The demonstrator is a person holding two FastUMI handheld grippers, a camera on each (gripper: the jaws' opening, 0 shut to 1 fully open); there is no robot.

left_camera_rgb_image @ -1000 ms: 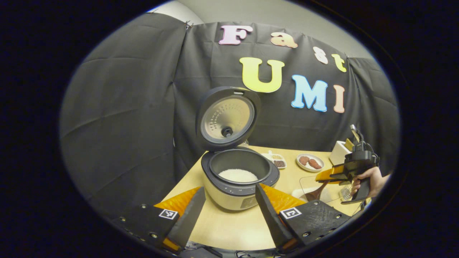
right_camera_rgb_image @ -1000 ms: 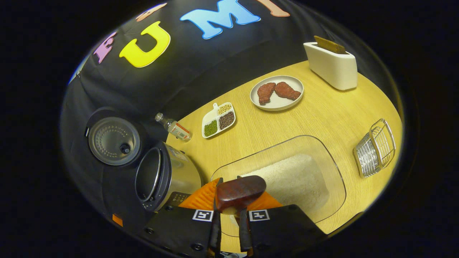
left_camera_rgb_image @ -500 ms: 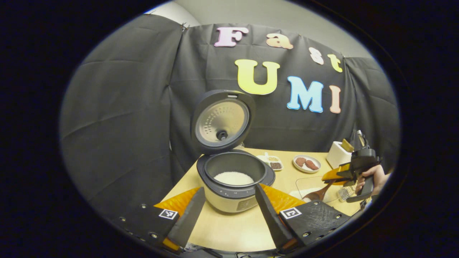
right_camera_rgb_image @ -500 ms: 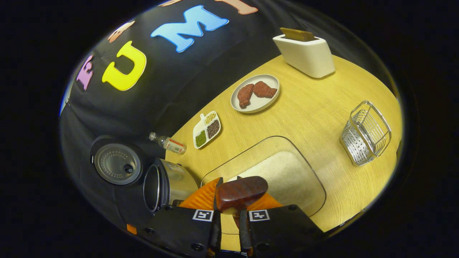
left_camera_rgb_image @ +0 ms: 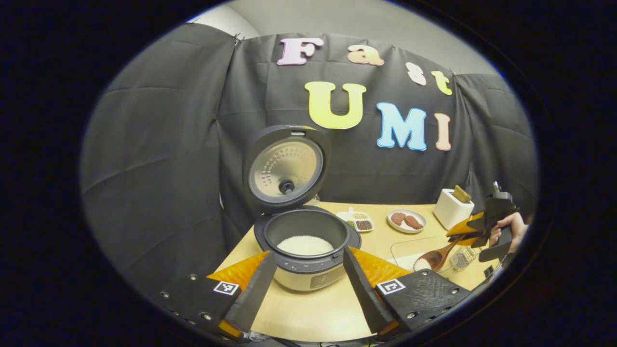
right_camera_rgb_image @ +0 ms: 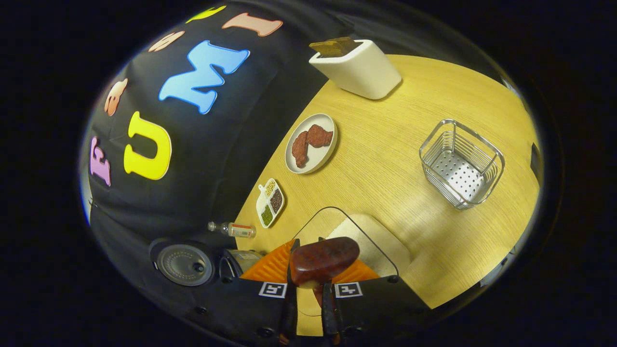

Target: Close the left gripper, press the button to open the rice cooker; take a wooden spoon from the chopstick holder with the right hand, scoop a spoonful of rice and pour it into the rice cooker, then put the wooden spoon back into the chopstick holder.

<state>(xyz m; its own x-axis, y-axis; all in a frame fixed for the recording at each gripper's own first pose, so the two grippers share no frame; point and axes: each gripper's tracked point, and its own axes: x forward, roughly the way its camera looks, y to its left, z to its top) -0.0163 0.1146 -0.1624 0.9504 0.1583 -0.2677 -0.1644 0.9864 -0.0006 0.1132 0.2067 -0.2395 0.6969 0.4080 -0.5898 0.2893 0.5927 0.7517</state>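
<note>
The rice cooker (left_camera_rgb_image: 303, 250) stands open with its lid (left_camera_rgb_image: 284, 168) upright and white rice in the pot. My left gripper (left_camera_rgb_image: 308, 294) is open just in front of it, one finger on each side, holding nothing. At the far right a hand (left_camera_rgb_image: 513, 226) holds my right gripper (left_camera_rgb_image: 465, 230), shut on the handle of the wooden spoon (left_camera_rgb_image: 434, 259). The spoon's bowl carries some rice above the glass dish (left_camera_rgb_image: 409, 248). In the right gripper view the spoon (right_camera_rgb_image: 323, 258) sticks out past my right gripper (right_camera_rgb_image: 308, 299), over the dish of rice (right_camera_rgb_image: 371, 236). The metal wire chopstick holder (right_camera_rgb_image: 460, 164) stands empty.
On the wooden table (right_camera_rgb_image: 395, 125) are a white box with a brown slice (right_camera_rgb_image: 359, 65), a plate with two brown pieces (right_camera_rgb_image: 311, 143), a small divided dish of beans (right_camera_rgb_image: 270, 202) and a little bottle (right_camera_rgb_image: 234, 230). The cooker (right_camera_rgb_image: 238, 259) sits at the table's left end.
My right gripper has risen and turned, lifting the spoon with rice out of the glass dish. My left gripper has drawn back a little from the cooker.
</note>
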